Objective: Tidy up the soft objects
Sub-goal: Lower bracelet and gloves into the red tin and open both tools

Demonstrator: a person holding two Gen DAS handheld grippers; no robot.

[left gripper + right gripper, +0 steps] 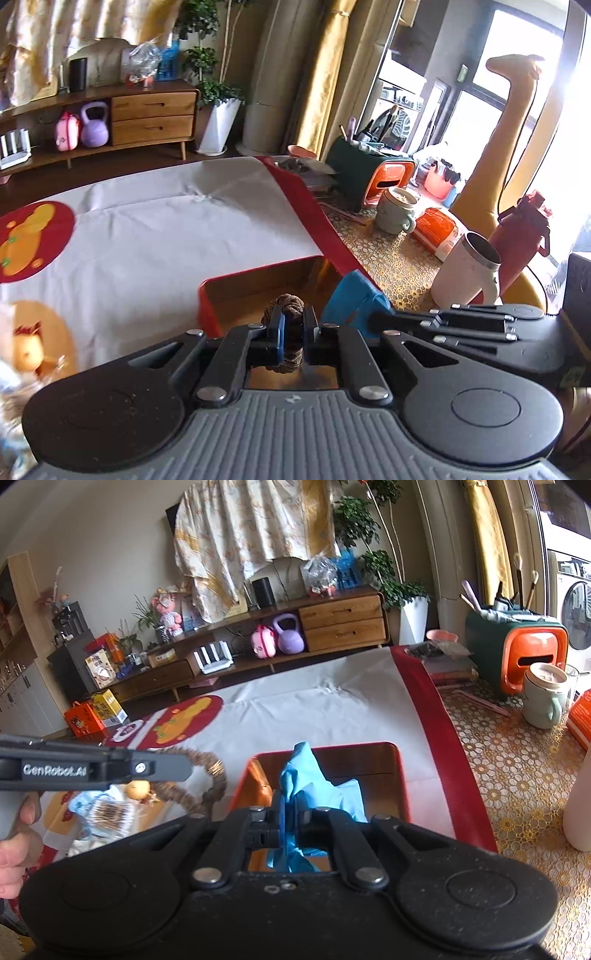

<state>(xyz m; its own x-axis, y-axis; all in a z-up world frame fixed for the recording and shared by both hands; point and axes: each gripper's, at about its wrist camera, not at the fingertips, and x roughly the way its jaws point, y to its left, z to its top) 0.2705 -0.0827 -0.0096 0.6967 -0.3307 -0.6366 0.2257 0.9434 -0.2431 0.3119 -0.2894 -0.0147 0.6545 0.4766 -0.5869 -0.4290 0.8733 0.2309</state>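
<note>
Brown braided cord sat pinched between the pads of the left hand-held gripper, a knotted loop of it standing up above the jaws and another bit showing below them. The right hand-held gripper was pressed together on a blue cloth, whose crumpled folds rose in front of the fingers and trailed underneath (in the left wrist view the same cloth showed just to the right of the left fingers). Both held things hung over a red-rimmed wooden box, open at the top, with the blue cloth above its inside. The box sat on a white sheet with a red border and orange cartoon prints, spread over the tabletop. To the left of the box, in the right wrist view, lay a woven basket with a packet and an orange toy by it, partly behind the left tool's black arm. A person's fingers wrapped that tool's handle. Farther right on the patterned tabletop stood a white tumbler, a red bottle, and a pale green mug.
</note>
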